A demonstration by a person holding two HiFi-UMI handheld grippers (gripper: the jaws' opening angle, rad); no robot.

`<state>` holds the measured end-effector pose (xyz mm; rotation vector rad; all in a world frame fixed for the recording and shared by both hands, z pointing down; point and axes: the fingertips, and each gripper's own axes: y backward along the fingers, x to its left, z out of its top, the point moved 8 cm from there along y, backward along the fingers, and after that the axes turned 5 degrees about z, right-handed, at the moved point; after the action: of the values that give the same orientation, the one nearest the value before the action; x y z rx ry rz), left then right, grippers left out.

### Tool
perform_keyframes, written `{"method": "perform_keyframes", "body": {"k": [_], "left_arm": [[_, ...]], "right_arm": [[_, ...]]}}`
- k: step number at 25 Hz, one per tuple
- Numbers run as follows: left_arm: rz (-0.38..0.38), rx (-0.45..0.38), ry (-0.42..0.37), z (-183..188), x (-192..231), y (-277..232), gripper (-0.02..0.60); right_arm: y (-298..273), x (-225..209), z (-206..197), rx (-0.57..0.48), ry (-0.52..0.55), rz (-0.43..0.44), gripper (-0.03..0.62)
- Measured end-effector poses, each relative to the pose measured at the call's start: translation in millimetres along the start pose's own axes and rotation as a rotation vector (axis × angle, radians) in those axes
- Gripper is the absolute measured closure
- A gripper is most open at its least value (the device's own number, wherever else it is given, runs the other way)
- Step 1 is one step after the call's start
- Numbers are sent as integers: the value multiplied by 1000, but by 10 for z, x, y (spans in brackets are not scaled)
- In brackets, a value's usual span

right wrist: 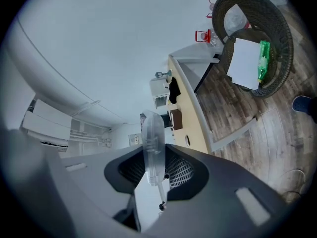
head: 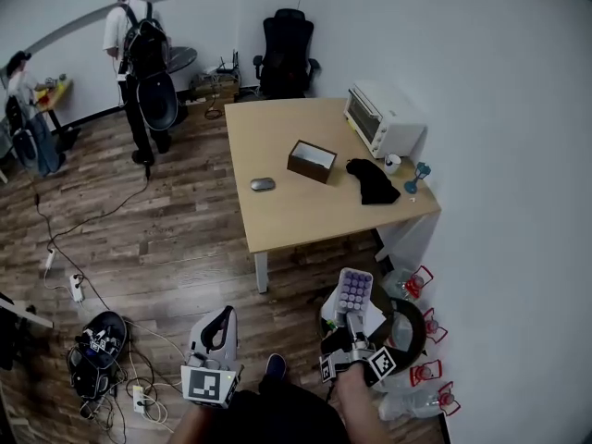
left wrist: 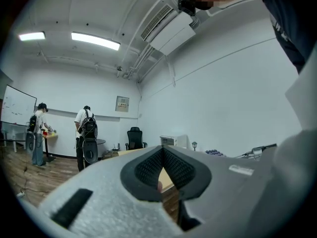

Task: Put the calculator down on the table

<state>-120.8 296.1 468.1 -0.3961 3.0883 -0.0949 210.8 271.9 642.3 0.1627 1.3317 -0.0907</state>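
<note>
The calculator [head: 355,291], white with purple keys, is held over the wooden floor in front of the table's near edge. My right gripper [head: 352,316] is shut on its lower end. In the right gripper view the calculator [right wrist: 152,145] stands edge-on between the dark pads [right wrist: 181,171] of my right gripper [right wrist: 154,158]. The light wooden table [head: 282,213] lies ahead of both grippers. My left gripper [head: 225,314] is at the lower left, over the floor. In the left gripper view my left gripper [left wrist: 162,150] has its tips together and holds nothing.
On the table are a white toaster oven [head: 381,118], a cardboard box [head: 311,161], a mouse [head: 263,184], a black cloth [head: 373,181] and a cup [head: 393,163]. A wicker basket [head: 409,329] and red lanterns [head: 421,281] sit by the right wall. Cables [head: 102,340] lie at left; a person [head: 141,63] stands far back.
</note>
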Motion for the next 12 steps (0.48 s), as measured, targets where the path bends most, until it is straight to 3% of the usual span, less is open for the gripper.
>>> {"method": "perform_keyframes", "body": {"k": [8, 12], "left_arm": [[27, 39, -68, 266, -158, -477, 583], [10, 19, -64, 244, -244, -611, 583]], "right_arm": [[-401, -56, 251, 14, -55, 0, 484], [-450, -43, 349, -7, -68, 11, 484]]}}
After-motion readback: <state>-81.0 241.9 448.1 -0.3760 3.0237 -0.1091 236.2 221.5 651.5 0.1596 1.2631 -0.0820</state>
